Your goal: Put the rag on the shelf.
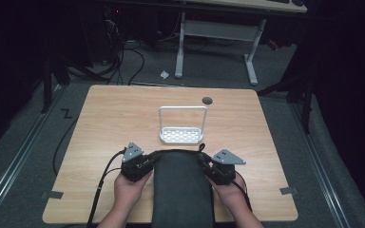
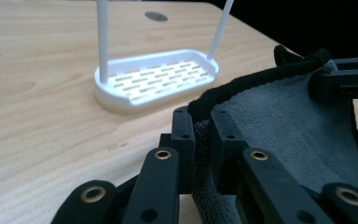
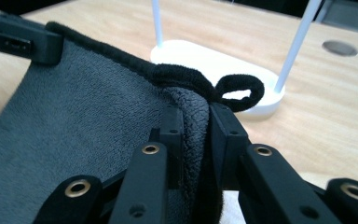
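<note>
Grey towel [image 1: 183, 190] pinched at both top corners, left gripper [image 1: 138, 167] and right gripper [image 1: 218, 172] clamped on it. Not yet draped over white rack [image 1: 182, 135].

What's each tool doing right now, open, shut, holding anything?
Left tool: shut on the dark grey towel, at its far left corner.
Right tool: shut on the same towel, at the corner with the hanging loop.
</note>
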A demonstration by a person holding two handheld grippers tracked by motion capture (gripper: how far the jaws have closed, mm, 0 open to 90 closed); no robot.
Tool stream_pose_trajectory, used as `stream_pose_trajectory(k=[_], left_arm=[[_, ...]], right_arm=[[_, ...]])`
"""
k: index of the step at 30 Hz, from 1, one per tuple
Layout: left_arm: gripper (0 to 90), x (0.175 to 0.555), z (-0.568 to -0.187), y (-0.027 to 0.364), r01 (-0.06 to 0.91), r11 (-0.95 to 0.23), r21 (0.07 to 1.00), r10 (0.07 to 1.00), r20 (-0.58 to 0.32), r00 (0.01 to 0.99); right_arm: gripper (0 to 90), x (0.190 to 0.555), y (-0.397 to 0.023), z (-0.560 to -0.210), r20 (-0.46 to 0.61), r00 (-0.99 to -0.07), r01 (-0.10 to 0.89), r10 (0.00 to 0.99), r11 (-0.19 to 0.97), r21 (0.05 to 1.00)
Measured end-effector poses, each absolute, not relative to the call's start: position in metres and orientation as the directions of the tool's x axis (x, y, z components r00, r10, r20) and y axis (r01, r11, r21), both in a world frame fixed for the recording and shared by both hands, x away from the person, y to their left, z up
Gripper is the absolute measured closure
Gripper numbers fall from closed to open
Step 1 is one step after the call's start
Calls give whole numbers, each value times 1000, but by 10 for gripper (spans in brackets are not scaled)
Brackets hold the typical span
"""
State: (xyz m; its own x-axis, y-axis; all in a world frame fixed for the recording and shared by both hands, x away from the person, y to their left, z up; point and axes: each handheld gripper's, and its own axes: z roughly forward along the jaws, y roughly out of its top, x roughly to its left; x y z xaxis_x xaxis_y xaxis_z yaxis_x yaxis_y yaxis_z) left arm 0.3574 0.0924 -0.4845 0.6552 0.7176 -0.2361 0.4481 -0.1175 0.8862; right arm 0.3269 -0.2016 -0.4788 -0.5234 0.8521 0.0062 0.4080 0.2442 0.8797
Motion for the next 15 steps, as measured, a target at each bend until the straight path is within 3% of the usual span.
stream_pose_trajectory(k=[15], left_arm=[[817, 369, -435, 94, 344, -81, 936, 723, -182, 666]], right_arm=[[774, 337, -201, -433, -40, -509, 293, 860, 217, 931]])
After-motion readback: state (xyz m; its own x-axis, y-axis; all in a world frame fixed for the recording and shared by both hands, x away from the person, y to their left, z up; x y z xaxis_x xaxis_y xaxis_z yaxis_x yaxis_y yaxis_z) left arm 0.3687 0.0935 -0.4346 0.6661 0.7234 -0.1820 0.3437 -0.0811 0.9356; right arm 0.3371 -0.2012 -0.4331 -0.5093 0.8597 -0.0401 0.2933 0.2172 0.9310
